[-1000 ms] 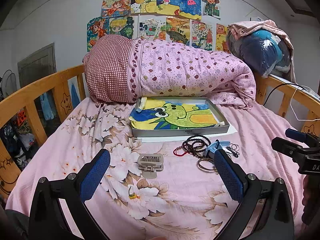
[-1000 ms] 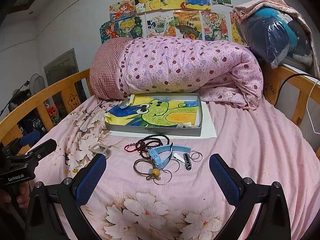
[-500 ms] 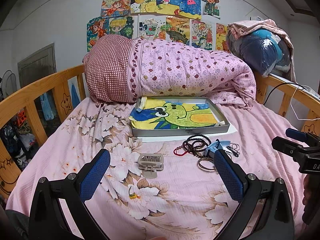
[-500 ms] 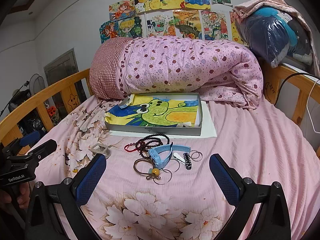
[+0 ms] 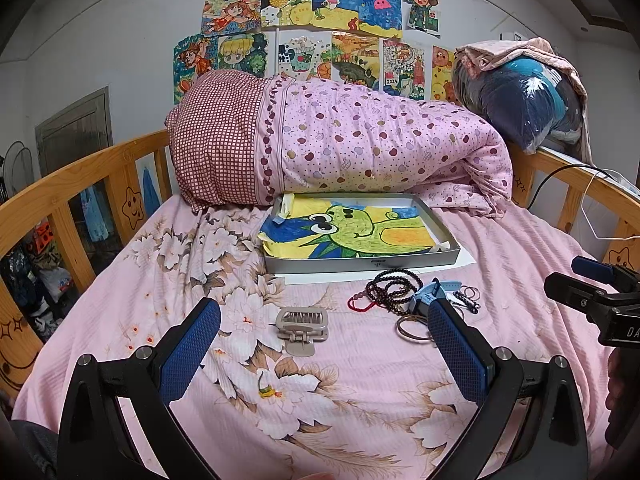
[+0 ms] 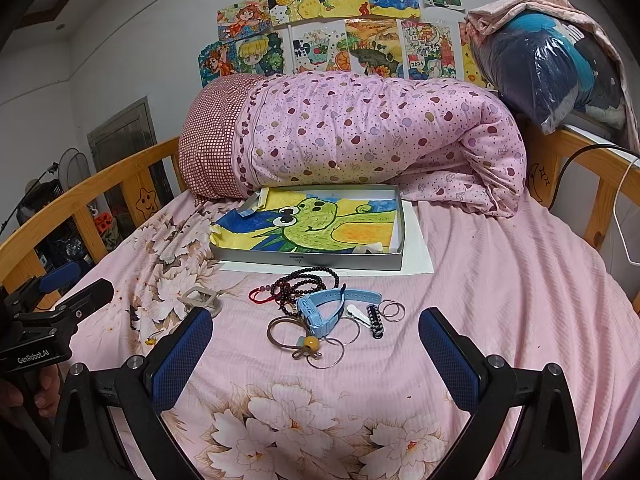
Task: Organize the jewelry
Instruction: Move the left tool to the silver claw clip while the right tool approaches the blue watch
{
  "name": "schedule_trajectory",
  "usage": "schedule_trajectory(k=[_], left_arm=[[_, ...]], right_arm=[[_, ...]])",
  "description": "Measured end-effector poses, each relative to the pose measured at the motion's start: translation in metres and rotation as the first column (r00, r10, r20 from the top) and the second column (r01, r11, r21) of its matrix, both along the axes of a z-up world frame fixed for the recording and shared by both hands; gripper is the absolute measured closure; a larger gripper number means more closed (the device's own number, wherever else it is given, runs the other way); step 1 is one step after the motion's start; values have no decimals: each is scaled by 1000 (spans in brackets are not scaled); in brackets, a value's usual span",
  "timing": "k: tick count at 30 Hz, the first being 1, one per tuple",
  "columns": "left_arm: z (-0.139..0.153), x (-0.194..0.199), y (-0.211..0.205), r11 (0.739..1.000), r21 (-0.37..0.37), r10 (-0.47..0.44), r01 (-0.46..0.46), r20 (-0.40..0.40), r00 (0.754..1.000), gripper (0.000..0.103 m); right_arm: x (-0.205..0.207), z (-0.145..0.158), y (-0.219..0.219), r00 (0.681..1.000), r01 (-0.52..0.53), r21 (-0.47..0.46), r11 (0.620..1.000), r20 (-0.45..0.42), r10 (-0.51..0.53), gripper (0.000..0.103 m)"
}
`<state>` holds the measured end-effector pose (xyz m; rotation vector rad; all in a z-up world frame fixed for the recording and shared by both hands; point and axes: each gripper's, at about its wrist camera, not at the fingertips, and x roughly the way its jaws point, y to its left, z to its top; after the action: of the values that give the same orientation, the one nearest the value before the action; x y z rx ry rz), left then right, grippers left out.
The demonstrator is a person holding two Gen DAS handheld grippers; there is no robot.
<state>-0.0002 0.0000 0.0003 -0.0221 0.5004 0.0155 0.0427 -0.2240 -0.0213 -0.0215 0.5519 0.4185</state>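
A pile of jewelry lies on the pink bedspread: a dark bead necklace [image 6: 304, 282], a blue watch [image 6: 320, 308], a brown hair tie with a yellow bead [image 6: 308, 342], thin rings [image 6: 390, 310] and a black clip [image 6: 376, 320]. A beige hair claw [image 5: 302, 326] lies left of the pile. A grey tray [image 6: 308, 260] lined with a green dinosaur drawing sits behind them. My left gripper [image 5: 324, 344] is open, just short of the claw. My right gripper [image 6: 316, 356] is open, just short of the pile. Both are empty.
A rolled pink quilt [image 6: 360, 136] lies behind the tray. Wooden bed rails [image 5: 80, 172] run along both sides. A bagged bundle [image 6: 552, 72] sits on the right rail. A small yellow earring [image 5: 266, 390] lies on the bedspread near my left gripper.
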Motion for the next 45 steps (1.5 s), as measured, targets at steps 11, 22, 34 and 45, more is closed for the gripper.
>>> schedule_trajectory(k=[11, 22, 34, 45], left_arm=[[0, 0, 0, 1000, 1, 0, 0, 0, 1000, 2], [0, 0, 0, 1000, 2, 0, 0, -2, 1000, 2], [-16, 10, 6, 999, 34, 31, -29, -56, 998, 2], [-31, 24, 17, 989, 71, 139, -128, -181, 974, 2]], right_arm=[[0, 0, 0, 1000, 0, 1, 1000, -2, 0, 0], [0, -1, 0, 1000, 0, 1, 1000, -3, 0, 0], [7, -14, 9, 998, 28, -94, 995, -62, -34, 0], [14, -21, 16, 995, 23, -153, 988, -92, -38, 0]])
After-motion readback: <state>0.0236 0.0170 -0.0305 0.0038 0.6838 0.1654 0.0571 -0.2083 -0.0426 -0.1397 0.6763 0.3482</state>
